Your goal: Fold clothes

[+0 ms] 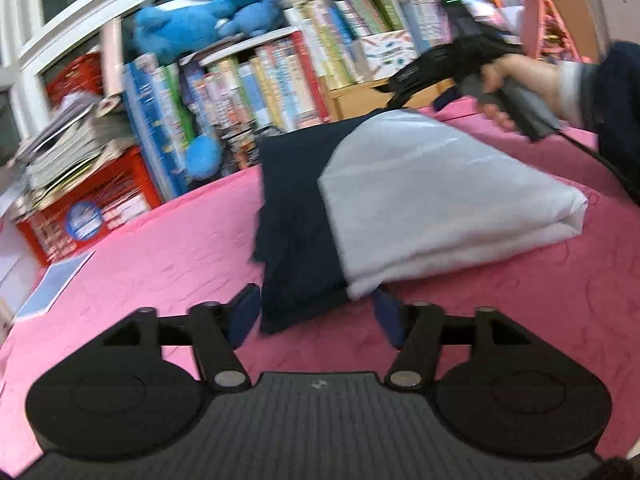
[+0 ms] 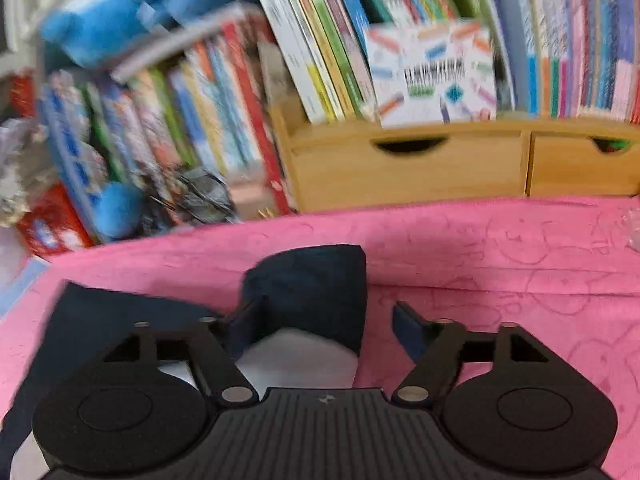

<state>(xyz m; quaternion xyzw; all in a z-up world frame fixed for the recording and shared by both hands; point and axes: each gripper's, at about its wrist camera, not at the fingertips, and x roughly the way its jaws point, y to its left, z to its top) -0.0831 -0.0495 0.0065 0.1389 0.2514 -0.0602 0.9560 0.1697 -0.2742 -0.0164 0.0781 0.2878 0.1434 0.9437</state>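
Note:
A folded garment lies on the pink cloth (image 1: 160, 248), navy part (image 1: 292, 216) on the left and white part (image 1: 432, 192) on the right. My left gripper (image 1: 317, 317) is open at its near corner, a blue pad on each side of the fabric without pressing it. At the garment's far side a hand (image 1: 520, 84) holds the other gripper. In the right wrist view my right gripper (image 2: 326, 328) is open. A raised navy flap (image 2: 312, 292) stands between its fingers, close to the left one, with white fabric (image 2: 296, 364) under it.
Books (image 1: 256, 88) and blue plush toys (image 1: 192, 20) crowd the shelves behind the pink surface. A wooden drawer unit (image 2: 440, 164) stands at its far edge. A red crate (image 1: 88, 216) with stacked papers and a blue card (image 1: 52, 284) are at the left.

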